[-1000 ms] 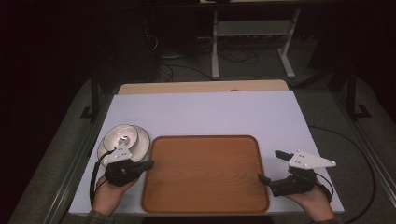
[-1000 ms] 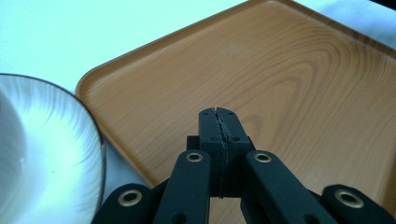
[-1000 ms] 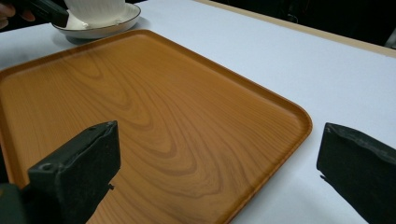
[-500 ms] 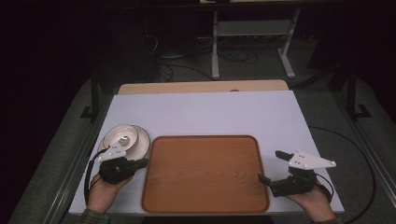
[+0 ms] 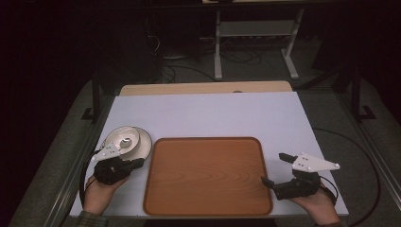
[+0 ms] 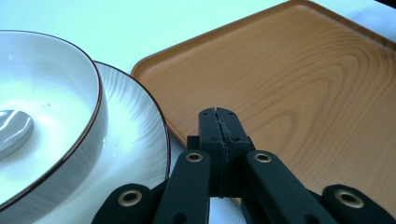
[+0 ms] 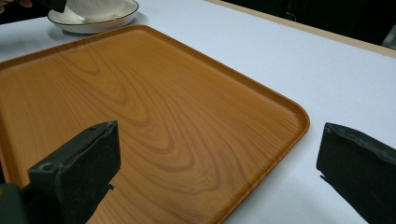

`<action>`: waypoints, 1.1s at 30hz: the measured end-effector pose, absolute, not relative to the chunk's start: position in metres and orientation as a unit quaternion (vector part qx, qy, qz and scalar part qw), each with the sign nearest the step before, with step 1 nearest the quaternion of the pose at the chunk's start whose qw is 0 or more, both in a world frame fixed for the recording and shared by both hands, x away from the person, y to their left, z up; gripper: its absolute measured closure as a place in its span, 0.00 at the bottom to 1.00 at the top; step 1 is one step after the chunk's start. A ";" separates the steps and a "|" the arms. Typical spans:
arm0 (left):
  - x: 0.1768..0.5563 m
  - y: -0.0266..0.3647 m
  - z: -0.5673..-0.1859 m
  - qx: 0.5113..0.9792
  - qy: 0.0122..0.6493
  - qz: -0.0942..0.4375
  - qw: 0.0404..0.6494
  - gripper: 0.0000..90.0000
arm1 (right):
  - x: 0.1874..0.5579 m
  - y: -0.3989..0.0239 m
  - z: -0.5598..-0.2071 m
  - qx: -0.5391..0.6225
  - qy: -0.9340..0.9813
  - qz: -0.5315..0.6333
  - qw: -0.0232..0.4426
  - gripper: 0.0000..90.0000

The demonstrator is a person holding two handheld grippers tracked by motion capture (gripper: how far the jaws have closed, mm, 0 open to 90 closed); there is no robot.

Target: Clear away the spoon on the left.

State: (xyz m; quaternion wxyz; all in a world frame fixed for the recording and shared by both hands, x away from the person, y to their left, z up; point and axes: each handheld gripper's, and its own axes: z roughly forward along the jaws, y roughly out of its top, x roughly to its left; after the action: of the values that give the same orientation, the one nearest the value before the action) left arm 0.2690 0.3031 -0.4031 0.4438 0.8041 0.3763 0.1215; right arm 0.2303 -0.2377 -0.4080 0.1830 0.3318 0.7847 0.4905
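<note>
- Hovering at the near left corner of the bench, the left tool has its jaws pressed together with nothing between them; in the left gripper view its tip sits over the edge of the wooden tray, just beside the dishes.
- The white bowl with a dark rim stands on a ribbed white plate, left of the tray and touching or nearly touching its edge; something pale lies in the bowl, too cropped to name.
- The right tool rests at the tray's right edge, jaws spread wide and empty, as the right gripper view shows over the tray.
- Judged step: the approach to the dishes, with no grasp made yet and the tray bare.
- Likely next move: the left tool must spread its jaws, turn toward the bowl's rim and straddle it before pinching; a lift onto the tray would need the plate left steady or taken along.
</note>
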 end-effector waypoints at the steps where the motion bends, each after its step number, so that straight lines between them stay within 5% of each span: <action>1: 0.269 0.303 -0.403 0.804 0.376 0.122 0.444 1.00 | 0.230 -0.238 -0.408 0.332 0.785 0.491 0.183 0.00; 33: 0.270 0.339 -0.395 0.780 0.408 0.160 0.447 1.00 | 0.230 -0.238 -0.409 0.327 0.792 0.482 0.185 0.00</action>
State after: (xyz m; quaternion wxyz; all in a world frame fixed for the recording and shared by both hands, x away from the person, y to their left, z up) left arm 0.2697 0.3386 -0.3951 0.4465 0.7799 0.4084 0.1599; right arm 0.2300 -0.2379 -0.4089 0.1847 0.3267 0.7919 0.4817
